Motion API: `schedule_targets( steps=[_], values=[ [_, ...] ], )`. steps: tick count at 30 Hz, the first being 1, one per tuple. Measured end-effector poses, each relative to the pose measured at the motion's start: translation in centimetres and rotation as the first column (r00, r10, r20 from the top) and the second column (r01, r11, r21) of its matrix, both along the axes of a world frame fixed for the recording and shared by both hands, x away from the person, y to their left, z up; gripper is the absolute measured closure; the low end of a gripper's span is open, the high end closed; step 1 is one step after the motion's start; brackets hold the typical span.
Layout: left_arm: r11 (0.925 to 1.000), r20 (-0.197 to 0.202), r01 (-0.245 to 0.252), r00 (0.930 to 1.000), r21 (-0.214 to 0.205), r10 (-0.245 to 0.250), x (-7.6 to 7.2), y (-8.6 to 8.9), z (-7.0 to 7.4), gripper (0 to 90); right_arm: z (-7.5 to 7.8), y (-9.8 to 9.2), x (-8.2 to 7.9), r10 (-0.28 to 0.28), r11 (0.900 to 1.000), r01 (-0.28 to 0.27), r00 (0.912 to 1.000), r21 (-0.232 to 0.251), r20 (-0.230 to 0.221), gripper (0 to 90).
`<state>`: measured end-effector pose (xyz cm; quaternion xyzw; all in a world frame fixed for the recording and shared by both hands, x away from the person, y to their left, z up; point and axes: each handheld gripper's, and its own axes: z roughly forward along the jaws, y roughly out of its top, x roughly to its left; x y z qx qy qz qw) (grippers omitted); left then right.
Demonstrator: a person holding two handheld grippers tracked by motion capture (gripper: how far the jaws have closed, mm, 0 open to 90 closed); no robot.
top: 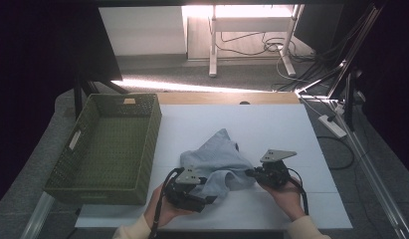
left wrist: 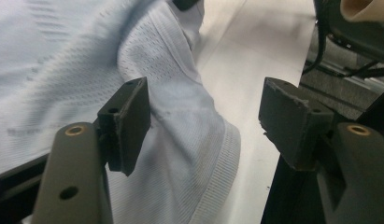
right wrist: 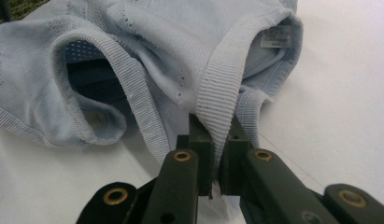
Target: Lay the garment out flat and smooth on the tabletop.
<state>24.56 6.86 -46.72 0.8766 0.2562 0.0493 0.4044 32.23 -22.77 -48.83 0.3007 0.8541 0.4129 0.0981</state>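
Pale blue knit is what you are working with: a small garment [top: 218, 162] with ribbed hems, lying crumpled near the front of the white worktop [top: 271, 124], between your two hands. Your right gripper [right wrist: 216, 161] has its jaws clenched on a ribbed edge band, the fabric pinched flat between the pads. Your left gripper [left wrist: 206, 116] is released; its jaws stand apart with the garment's hem lying between them but touched by neither pad.

You look to be in the middle of straightening or folding the piece, one side anchored and the other let go. The next move calls for a fresh hold with the left jaws, probably on the ribbed hem [left wrist: 222, 163] just ahead of them, while the right keeps its pinch so the cloth does not bunch.

The knit is thin, soft and perforated in places, with a small label [right wrist: 275, 37] inside one opening. It will sag and slide easily. Farther off, the woven green basket [top: 72, 164] sits at the left of the worktop, apart from the garment.
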Motion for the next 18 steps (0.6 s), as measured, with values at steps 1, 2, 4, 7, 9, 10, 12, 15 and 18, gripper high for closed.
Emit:
schedule_targets(
  steps=[1,2,4,7,9,10,12,15,18],
  values=[
    [0.9999,-0.004,-0.006,1.0,0.011,0.006,0.0,-0.3,-0.2,33.2,0.0,0.0,0.0,0.0,1.0,0.0,1.0,0.0,0.0,86.2],
    [0.9999,-0.012,-0.007,0.9999,0.013,0.008,0.1,-0.5,-0.4,32.7,0.0,0.0,0.0,0.001,1.0,-0.001,1.0,-0.001,0.0,86.2],
    [0.9998,-0.023,-0.01,0.9997,0.02,0.01,0.1,-0.9,-0.8,30.6,0.0,0.0,0.0,0.002,1.0,-0.002,1.0,-0.002,-0.002,86.2],
    [0.9993,-0.034,0.005,0.9994,0.036,-0.003,0.1,-1.4,-1.2,29.3,-0.1,0.0,0.1,0.002,1.0,-0.002,1.0,-0.001,-0.005,86.2],
    [0.9985,-0.045,0.01,0.999,0.054,-0.007,0.1,-1.7,-1.6,27.2,-0.1,0.0,0.1,0.002,1.0,-0.002,1.0,-0.003,-0.007,86.2],
    [0.9978,-0.049,0.013,0.9987,0.064,-0.01,0.1,-1.9,-1.9,27.2,-0.1,0.0,0.0,0.003,1.0,-0.003,1.0,-0.003,-0.008,86.2],
    [0.9947,-0.044,0.019,0.9989,0.101,-0.014,0.1,-2.1,-2.4,27.3,-0.1,0.0,0.0,0.004,1.0,-0.004,1.0,-0.005,-0.007,86.2],
    [0.9942,-0.051,-0.004,0.9987,0.107,0.009,0.3,-2.0,-2.9,35.4,-0.1,0.0,0.0,0.004,1.0,-0.004,1.0,-0.005,-0.008,86.2],
    [0.9923,-0.052,-0.02,0.9983,0.122,0.026,0.5,-1.8,-3.2,44.1,-0.1,0.0,0.1,0.006,0.9999,-0.006,0.9999,-0.009,-0.011,86.2]
  ],
)
